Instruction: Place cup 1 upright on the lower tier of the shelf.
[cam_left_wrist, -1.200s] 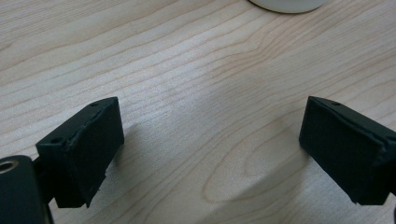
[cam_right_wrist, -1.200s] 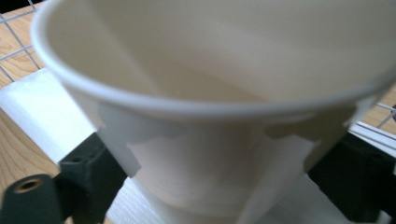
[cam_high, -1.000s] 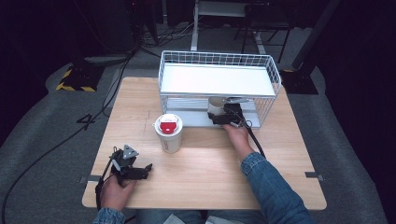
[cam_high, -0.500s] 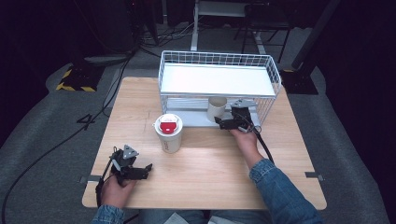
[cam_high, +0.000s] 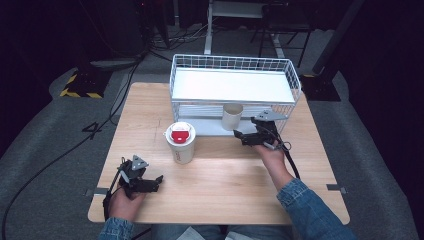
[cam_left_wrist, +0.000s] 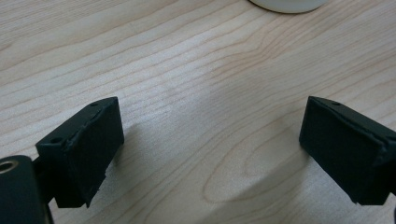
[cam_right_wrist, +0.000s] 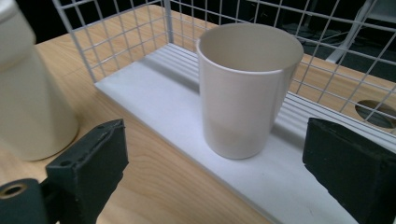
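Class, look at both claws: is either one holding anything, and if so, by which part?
Nothing is held. The right claw is open, with the cup standing free on the rack's lower shelf. The left claw is open over the bare table.

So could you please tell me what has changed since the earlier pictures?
The right gripper let go of the cup on the rack's lower shelf and drew back toward the person, jaws open. The left gripper and the lidded cup stayed put.
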